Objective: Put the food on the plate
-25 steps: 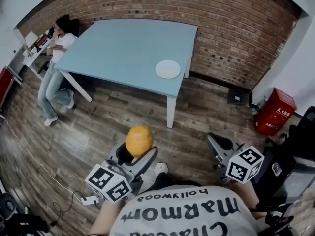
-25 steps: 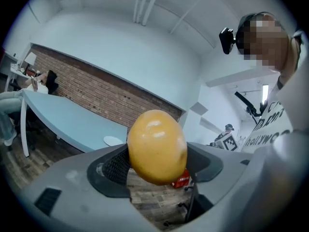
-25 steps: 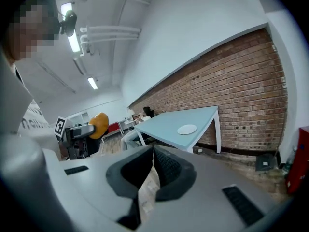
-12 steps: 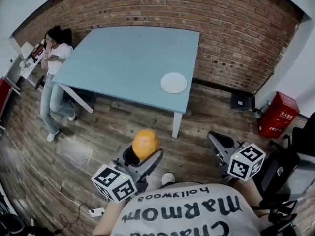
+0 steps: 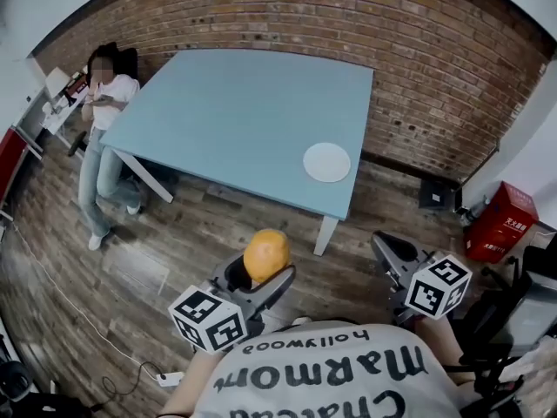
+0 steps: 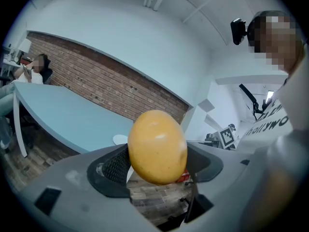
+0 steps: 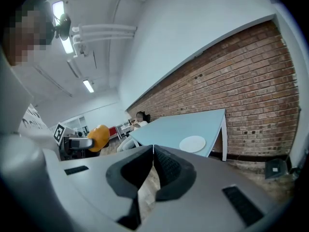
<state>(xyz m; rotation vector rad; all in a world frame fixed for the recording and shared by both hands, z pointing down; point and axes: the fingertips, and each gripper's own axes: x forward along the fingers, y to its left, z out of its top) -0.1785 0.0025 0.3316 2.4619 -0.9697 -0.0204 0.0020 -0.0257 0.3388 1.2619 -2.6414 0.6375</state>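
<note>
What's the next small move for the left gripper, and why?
Probably carry the orange forward and right, toward the plate. The left gripper grips it above the floor, short of the table, and the plate lies empty near its right corner.

Table (image 5: 235,120) stands close to the brick wall (image 5: 418,50) behind it, w/ the plate (image 5: 327,162) on top near the front-right corner and a seated person (image 5: 103,103) at the far-left corner. In front of the table, over the floor (image 5: 174,233), the left gripper (image 5: 258,279) has the food (image 5: 266,255) clamped betw. its jaws, well apart from the plate. The right gripper (image 5: 387,249) is off to its right, jaws together w/ nothing betw. them, & a box (image 5: 500,225) sits on the floor at the far right, near the wall.
</note>
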